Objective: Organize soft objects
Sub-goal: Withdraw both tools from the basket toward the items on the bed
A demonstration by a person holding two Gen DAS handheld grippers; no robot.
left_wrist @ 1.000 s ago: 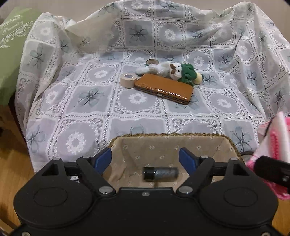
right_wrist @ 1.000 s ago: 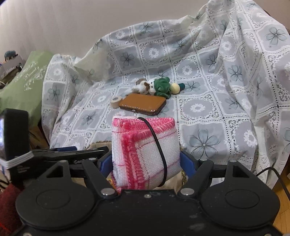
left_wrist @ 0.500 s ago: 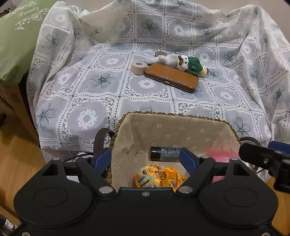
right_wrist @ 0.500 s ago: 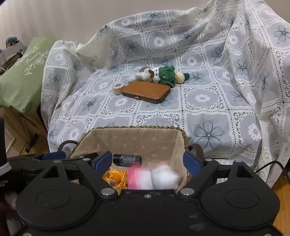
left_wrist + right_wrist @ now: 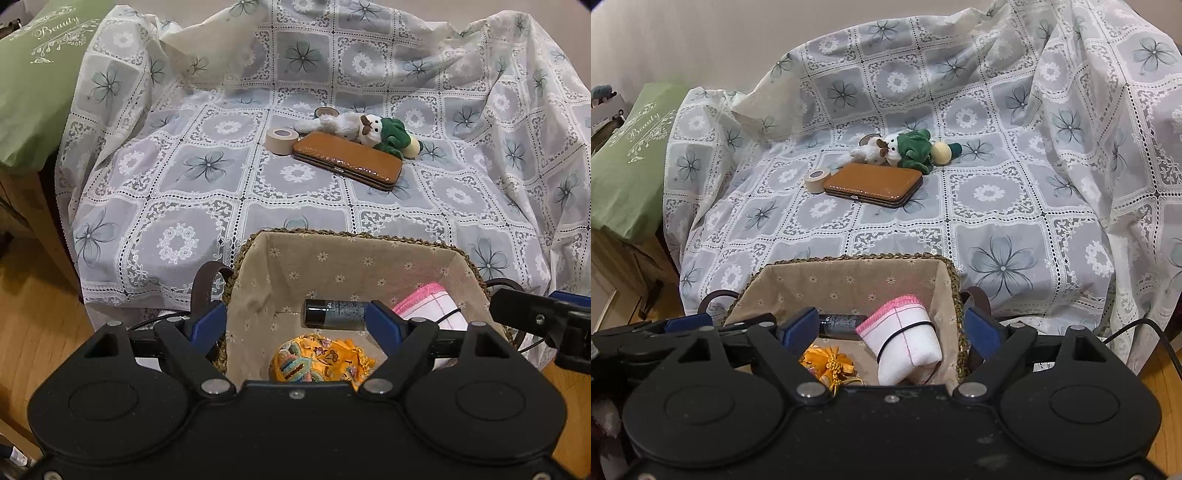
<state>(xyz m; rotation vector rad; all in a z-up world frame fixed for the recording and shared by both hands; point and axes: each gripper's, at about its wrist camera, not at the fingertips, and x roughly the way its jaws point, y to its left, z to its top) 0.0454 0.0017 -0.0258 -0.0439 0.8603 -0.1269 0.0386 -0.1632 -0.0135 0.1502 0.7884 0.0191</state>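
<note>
Both my grippers hung spread and empty over the near basket [image 5: 955, 291].

The left gripper [image 5: 295, 325] and right gripper [image 5: 890, 332] gripped nothing. The folded white cloth [image 5: 908, 343], pink-edged and banded with a black elastic, lay in the basket's right half beside a dark tube [image 5: 334, 314] and an orange pouch [image 5: 317, 360], probably gathered there for tidying. Far off on the lace cover, the plush toy [image 5: 897, 149] awaited collection.

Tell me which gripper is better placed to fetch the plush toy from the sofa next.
Probably the right gripper: open, empty, with the plush toy almost straight ahead. From the left gripper, also open, it lies off to the right. The difference is small.
</note>
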